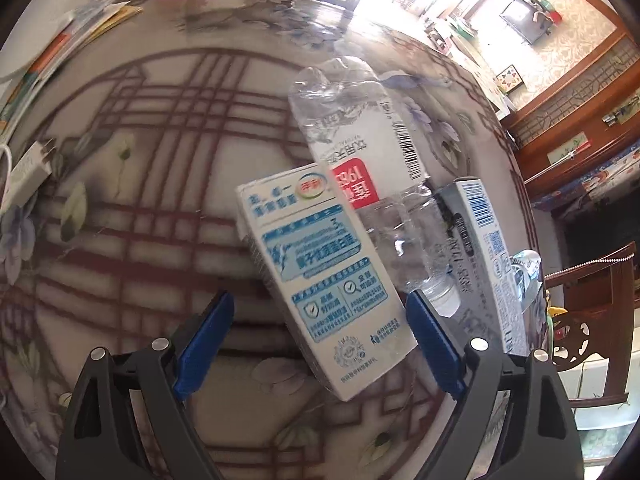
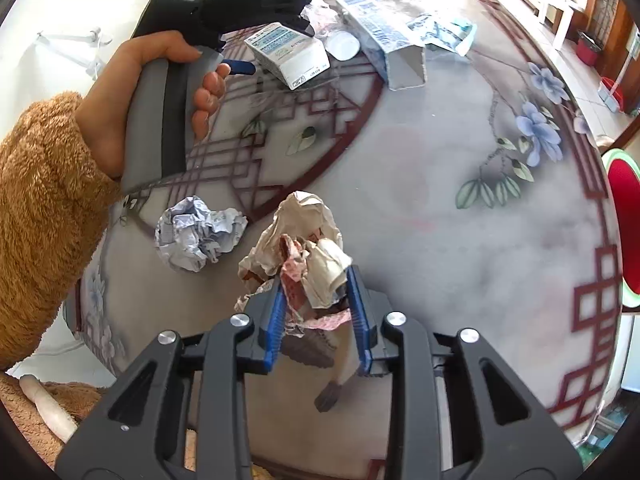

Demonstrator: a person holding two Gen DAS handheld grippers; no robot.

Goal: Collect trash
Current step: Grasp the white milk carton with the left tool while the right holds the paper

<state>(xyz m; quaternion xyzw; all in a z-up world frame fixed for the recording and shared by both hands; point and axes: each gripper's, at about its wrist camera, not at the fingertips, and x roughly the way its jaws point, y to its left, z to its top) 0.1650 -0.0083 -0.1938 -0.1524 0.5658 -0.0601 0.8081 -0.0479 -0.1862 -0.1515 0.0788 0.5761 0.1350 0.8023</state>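
My left gripper (image 1: 320,300) is open, its blue fingers on either side of a white and blue milk carton (image 1: 320,264) lying on the round table (image 1: 140,200). A crushed clear plastic bottle (image 1: 360,136) and a grey toothpaste box (image 1: 476,240) lie just beyond. My right gripper (image 2: 314,276) is shut on a crumpled cream and red paper wrapper (image 2: 304,236), held over the table (image 2: 440,220). A crumpled white paper ball (image 2: 200,236) lies to its left. The left gripper (image 2: 240,12), carton (image 2: 288,54) and box (image 2: 384,28) show at the far side.
Papers and booklets (image 1: 60,48) lie at the table's far left, a white charger (image 1: 28,168) at the left edge. A blue and white wrapper (image 2: 448,30) lies past the box. A wooden chair (image 1: 592,308) stands to the right. A red stool (image 2: 624,220) stands off the table's right edge.
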